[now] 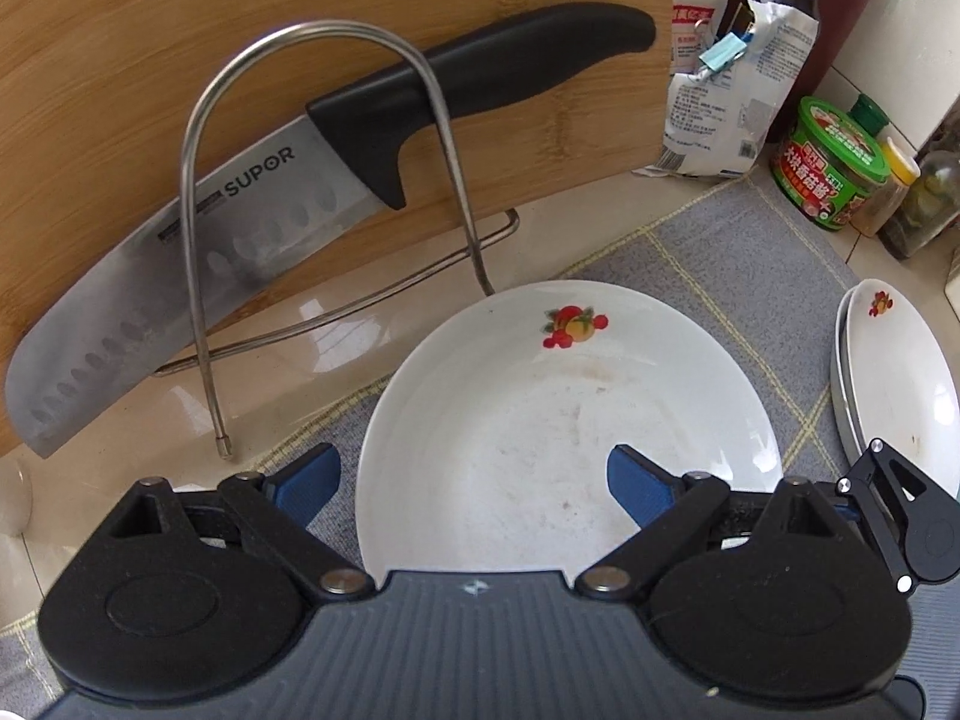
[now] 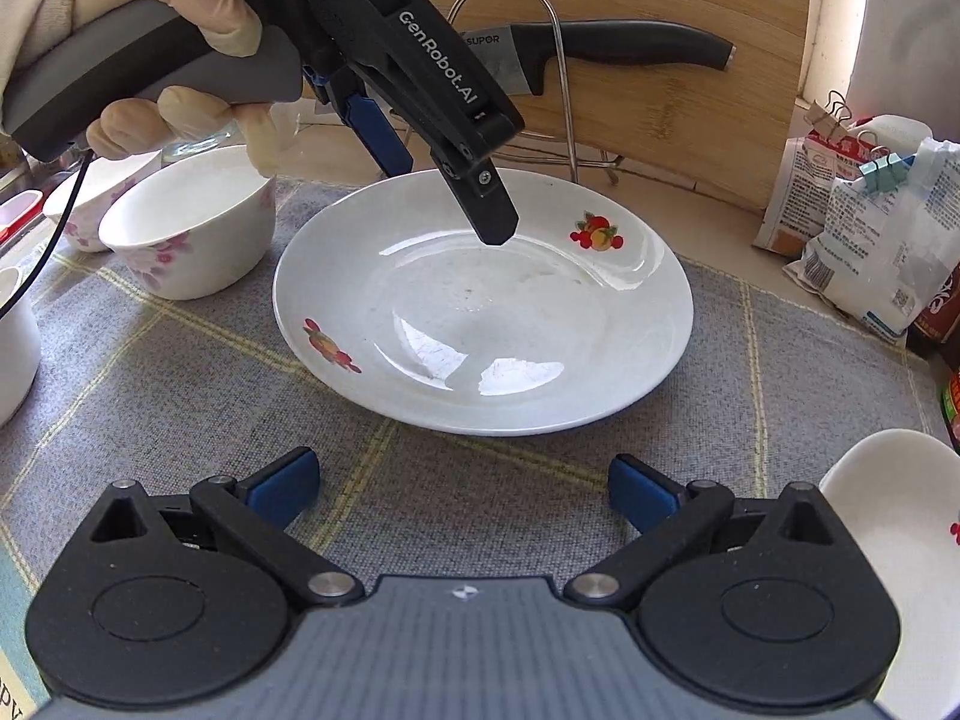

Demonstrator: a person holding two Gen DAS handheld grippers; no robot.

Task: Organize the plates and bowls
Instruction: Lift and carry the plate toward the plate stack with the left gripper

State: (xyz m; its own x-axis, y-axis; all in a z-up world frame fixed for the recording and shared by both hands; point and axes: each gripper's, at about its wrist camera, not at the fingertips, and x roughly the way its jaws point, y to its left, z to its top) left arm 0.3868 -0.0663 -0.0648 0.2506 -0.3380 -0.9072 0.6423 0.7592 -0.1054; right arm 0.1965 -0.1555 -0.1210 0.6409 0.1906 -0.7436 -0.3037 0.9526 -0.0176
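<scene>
Both claws gape empty: the left claw hangs tilted over the fruit-patterned plate lying flat on the grey mat, apparently lining up on its rim, while the right claw waits short of the plate's near edge.

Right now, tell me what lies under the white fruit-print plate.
The white fruit-print plate rests on a grey checked cloth mat. Whatever lies directly beneath the plate is covered.

On the mat a plate lies centrally, with bowls to its left, stacked plates to its right, and behind it a wire rack holding a knife against the upright cutting board.
</scene>
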